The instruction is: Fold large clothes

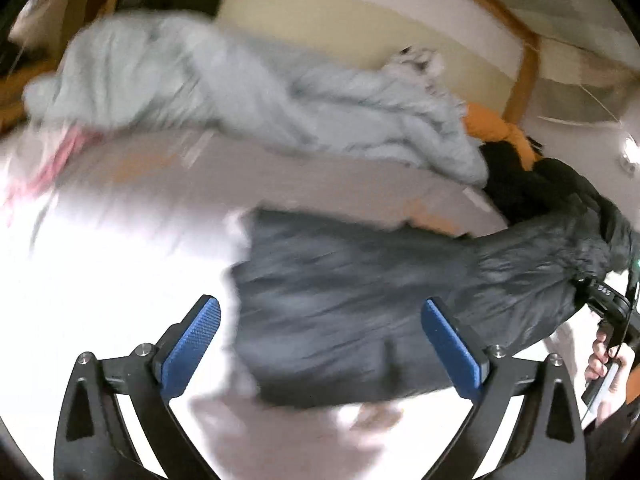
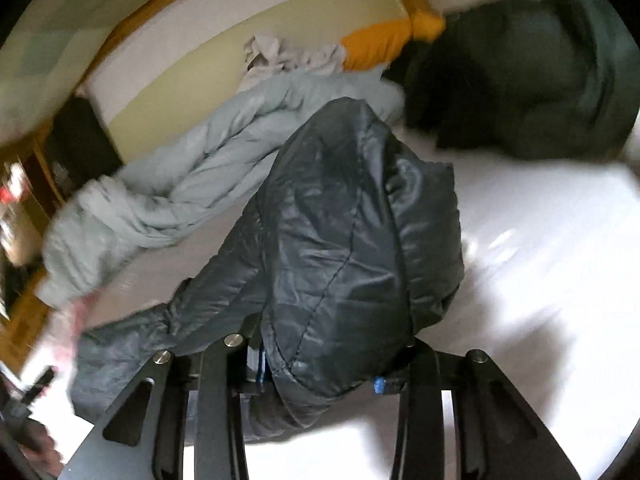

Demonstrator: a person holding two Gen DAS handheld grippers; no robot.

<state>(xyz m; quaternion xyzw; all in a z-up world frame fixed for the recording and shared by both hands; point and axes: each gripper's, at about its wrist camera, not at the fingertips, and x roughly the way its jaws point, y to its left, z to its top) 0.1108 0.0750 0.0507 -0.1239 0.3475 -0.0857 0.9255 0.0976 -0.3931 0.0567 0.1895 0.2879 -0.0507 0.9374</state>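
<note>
A dark grey padded jacket [image 1: 360, 300] lies partly lifted over a white bed sheet [image 1: 100, 280]. My left gripper [image 1: 320, 340] is open and empty, its blue pads [image 1: 192, 340] just in front of the jacket's near edge. My right gripper [image 2: 320, 384] is shut on the jacket [image 2: 340, 240], whose fabric drapes over the jaws and hides the fingertips. In the left wrist view the right gripper [image 1: 608, 304] shows at the far right, holding the jacket's bunched end. The view is blurred by motion.
A pale blue-grey padded garment [image 1: 240, 92] lies bunched behind the jacket, also in the right wrist view [image 2: 180, 184]. An orange item [image 2: 380, 44] and a dark green-black garment [image 2: 540, 80] lie at the far side. A wooden bed frame [image 1: 524, 72] borders the mattress.
</note>
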